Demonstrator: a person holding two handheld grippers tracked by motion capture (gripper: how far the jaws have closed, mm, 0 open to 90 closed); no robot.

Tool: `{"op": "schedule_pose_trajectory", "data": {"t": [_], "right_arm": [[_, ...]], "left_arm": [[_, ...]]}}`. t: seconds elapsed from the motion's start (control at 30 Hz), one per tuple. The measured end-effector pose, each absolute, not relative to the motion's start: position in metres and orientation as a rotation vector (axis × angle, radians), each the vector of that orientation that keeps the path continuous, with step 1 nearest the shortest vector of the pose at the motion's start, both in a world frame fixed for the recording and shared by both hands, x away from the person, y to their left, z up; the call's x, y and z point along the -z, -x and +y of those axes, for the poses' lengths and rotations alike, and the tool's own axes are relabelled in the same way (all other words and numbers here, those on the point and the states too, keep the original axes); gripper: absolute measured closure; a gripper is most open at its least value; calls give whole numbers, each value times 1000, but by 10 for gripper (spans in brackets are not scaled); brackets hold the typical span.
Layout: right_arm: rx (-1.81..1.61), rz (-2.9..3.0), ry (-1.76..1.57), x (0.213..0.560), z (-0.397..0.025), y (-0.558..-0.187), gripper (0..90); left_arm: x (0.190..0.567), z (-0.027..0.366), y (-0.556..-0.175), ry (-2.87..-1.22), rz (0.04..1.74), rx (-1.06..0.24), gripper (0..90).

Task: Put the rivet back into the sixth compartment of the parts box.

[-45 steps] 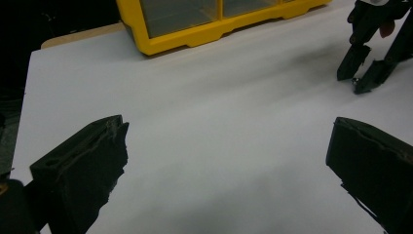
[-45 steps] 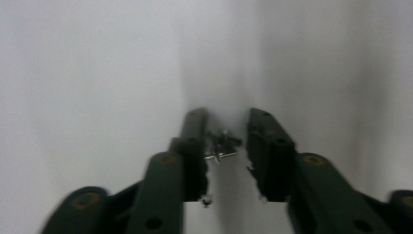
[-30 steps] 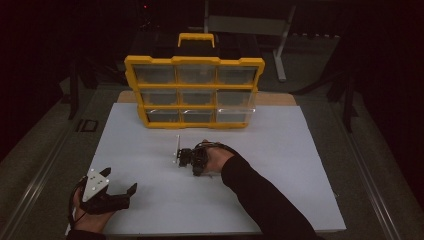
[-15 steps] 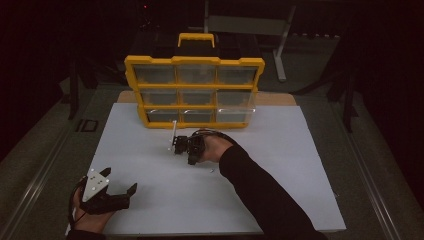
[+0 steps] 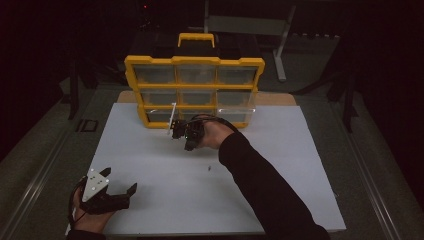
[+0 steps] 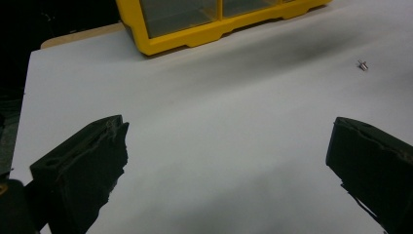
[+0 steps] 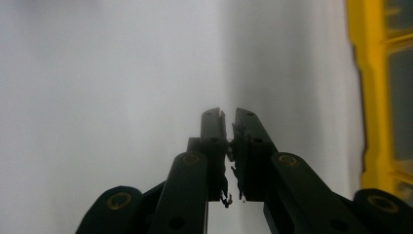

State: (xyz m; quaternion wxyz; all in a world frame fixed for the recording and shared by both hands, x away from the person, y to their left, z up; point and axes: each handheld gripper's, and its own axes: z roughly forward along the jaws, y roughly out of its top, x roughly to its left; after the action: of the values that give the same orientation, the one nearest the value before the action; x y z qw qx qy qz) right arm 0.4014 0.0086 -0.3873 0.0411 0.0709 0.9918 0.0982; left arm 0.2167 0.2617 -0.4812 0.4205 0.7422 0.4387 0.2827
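A yellow organizer case [image 5: 195, 62] with clear compartments stands upright at the back of the white table mat [image 5: 280, 165]. My right gripper [image 5: 176, 131] hovers just in front of the case's bottom row, turned on its side and pointing left. In the right gripper view its jaws [image 7: 228, 117] are shut, with only a thin slit between them and nothing showing there; the case's yellow frame [image 7: 363, 87] runs down the right edge. My left gripper [image 5: 126, 196] rests open at the mat's front left corner. A small metal screw [image 5: 209, 168] [image 6: 362, 65] lies loose mid-mat.
The left gripper [image 6: 229, 146] view looks between wide-apart jaws across bare mat to the case's lower corner [image 6: 146, 46]. A wooden board edge [image 5: 272, 99] shows behind the case. Dark floor and a metal stand [image 5: 282, 45] surround the table.
My right gripper has moved away from mid-mat toward the case's lower front, still shut. The left gripper has stayed put.
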Motion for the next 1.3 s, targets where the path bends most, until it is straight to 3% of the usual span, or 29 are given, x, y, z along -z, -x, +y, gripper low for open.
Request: {"op": "schedule_pose_trajectory", "data": {"t": [0.87, 1.3], "right_arm": [[-436, 2916, -286, 321, 7, -431, 832], [-476, 2880, -342, 308, 2, -444, 832]], "left_arm": [[481, 262, -216, -1857, 1100, -710, 20], [481, 263, -216, -1855, 1104, -706, 20]]}}
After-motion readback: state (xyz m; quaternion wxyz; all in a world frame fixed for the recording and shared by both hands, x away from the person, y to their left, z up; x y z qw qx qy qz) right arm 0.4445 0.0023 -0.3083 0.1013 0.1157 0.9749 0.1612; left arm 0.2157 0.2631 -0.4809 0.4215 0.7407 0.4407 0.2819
